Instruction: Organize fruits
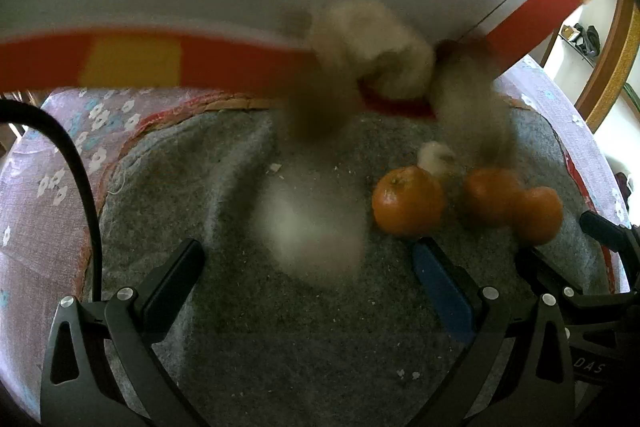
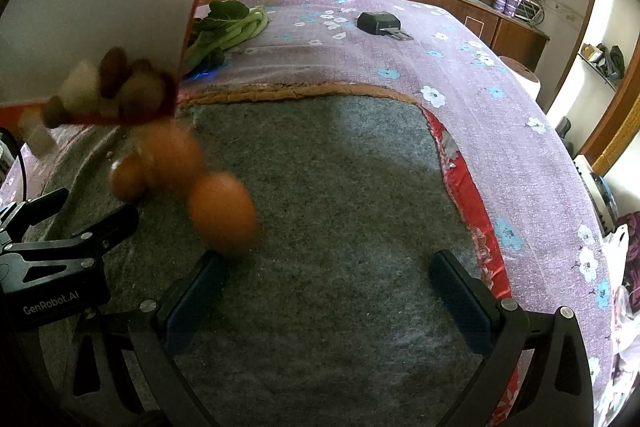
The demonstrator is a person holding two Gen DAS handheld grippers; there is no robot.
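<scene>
1. While a white tray with a red and yellow rim (image 1: 132, 61) hangs tilted above the table, blurred fruit spills off its low corner.
2. Three oranges sit on or near the grey felt mat (image 1: 280, 347): a sharp orange (image 1: 408, 201) near the centre and two blurred oranges (image 1: 516, 203) touching each other to its right.
3. A pale, blurred round fruit (image 1: 312, 223) lies between the left gripper's (image 1: 308, 293) jaws, which are spread wide and grip nothing.
4. The right gripper (image 2: 324, 297) also has its jaws spread apart and empty; a blurred orange (image 2: 222, 215) is just beyond its left finger.
5. Leafy greens (image 2: 228, 27) and a black device (image 2: 378, 23) rest on the purple floral tablecloth (image 2: 500, 131) farther back.
</scene>
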